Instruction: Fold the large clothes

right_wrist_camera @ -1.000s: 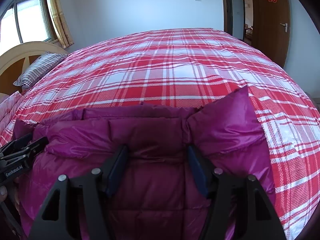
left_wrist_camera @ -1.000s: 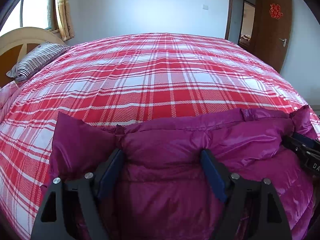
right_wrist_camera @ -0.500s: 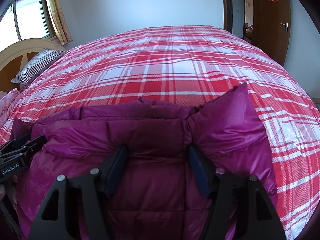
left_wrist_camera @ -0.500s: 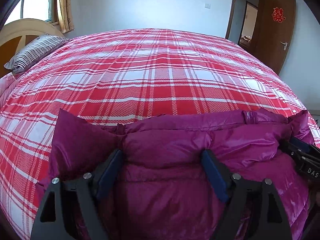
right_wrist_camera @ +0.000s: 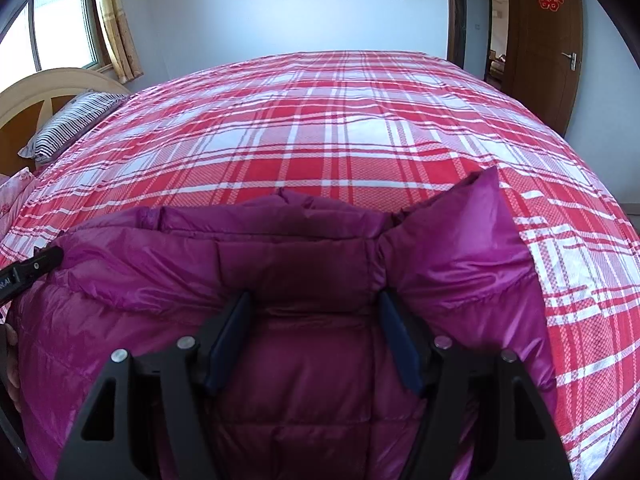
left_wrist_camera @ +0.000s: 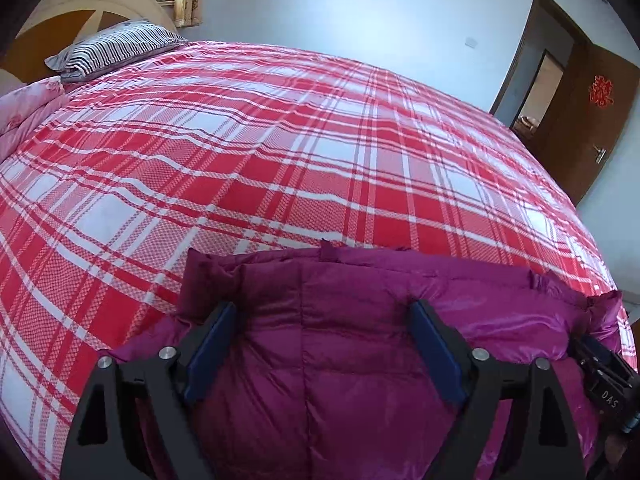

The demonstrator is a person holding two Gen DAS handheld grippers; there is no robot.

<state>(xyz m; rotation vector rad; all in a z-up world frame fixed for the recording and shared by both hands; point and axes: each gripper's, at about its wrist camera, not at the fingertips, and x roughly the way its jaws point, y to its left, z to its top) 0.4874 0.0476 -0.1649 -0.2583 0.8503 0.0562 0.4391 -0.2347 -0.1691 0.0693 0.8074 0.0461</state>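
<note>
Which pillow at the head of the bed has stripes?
The striped pillow, dark and white, lies nearer the wooden headboard. The other, the pink pillow, has a flower pattern and lies in front of it.

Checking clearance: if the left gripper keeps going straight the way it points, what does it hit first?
The jacket. The left gripper is opening, with padded fabric already bulging between its fingers, so it would likely press straight into that, then the bed underneath. Depth is unclear.
</note>
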